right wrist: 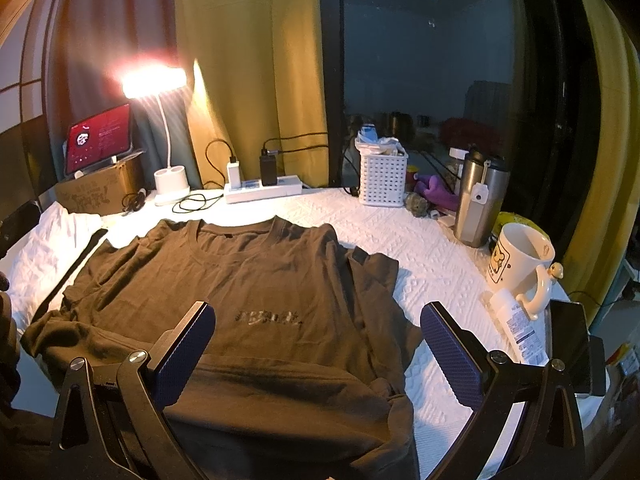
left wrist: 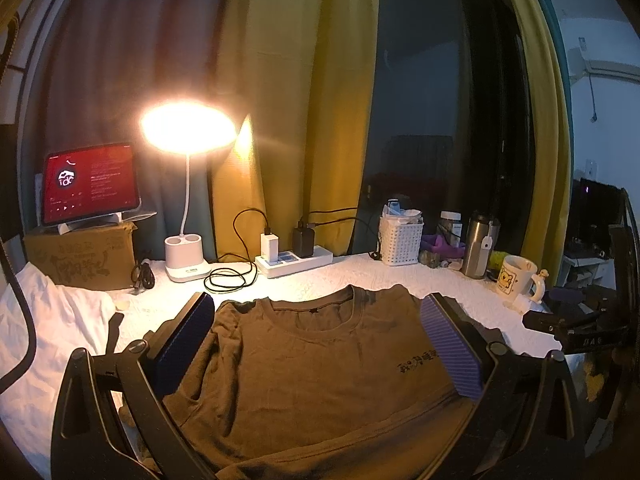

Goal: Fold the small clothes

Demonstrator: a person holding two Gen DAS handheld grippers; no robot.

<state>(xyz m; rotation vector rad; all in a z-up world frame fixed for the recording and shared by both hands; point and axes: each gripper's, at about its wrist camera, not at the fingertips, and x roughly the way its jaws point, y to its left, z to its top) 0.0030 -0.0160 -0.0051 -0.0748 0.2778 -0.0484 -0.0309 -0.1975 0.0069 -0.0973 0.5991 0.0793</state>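
My left gripper (left wrist: 320, 340) and right gripper (right wrist: 318, 346) hover wide apart, holding nothing. The shirt (right wrist: 256, 280) lies flat beneath both.

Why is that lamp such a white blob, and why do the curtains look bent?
Left wrist view: the lit desk lamp overexposes into a glaring blob with flare, and the brown T-shirt stays dim. Right wrist view: the same lamp glares less; the yellow curtain bows from fisheye distortion, and the corners go black.
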